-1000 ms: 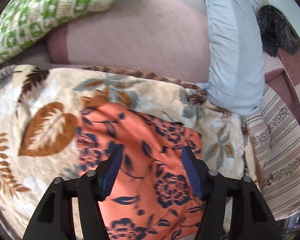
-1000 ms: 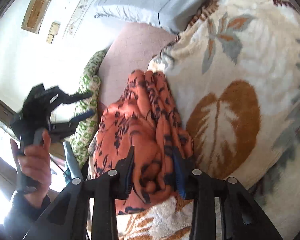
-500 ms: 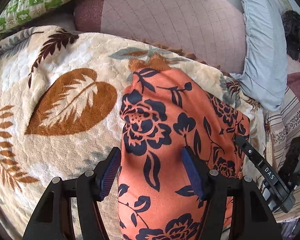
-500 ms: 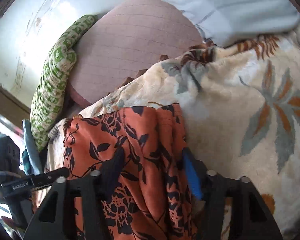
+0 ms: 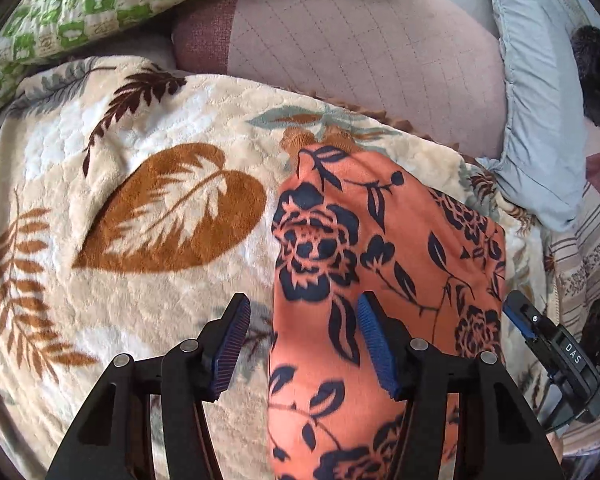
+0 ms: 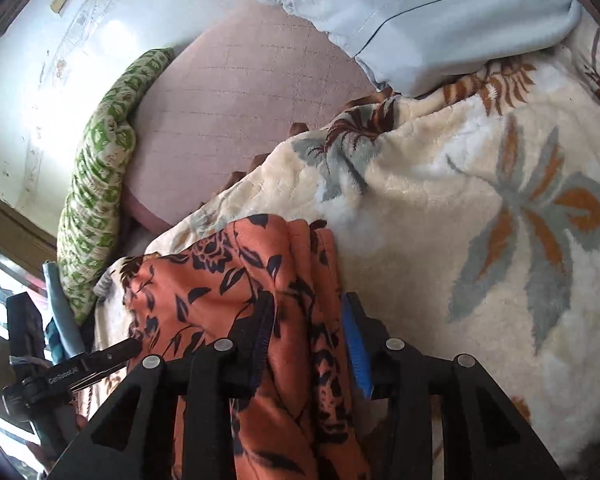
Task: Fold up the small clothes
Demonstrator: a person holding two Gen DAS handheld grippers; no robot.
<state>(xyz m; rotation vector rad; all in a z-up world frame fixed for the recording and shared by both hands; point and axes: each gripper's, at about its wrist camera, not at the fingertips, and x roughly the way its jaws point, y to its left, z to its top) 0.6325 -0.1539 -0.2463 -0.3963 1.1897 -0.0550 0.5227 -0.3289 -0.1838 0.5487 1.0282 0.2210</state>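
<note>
Left fingers (image 5: 302,344) lower, narrowing astride garment (image 5: 364,264) edge; right fingers (image 6: 308,344) reopening around bunched fold.

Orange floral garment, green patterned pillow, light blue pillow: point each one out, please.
orange floral garment (image 5: 324,240), left wrist view, dark rose print.
green patterned pillow (image 5: 112,4), left wrist view, quilted face.
light blue pillow (image 6: 440,16), right wrist view, smooth face.

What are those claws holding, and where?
Right gripper: bunched edge of the orange floral cloth between its just-opening jaws, grip uncertain. Left gripper, just closing, straddles the cloth's side, holding nothing.
</note>
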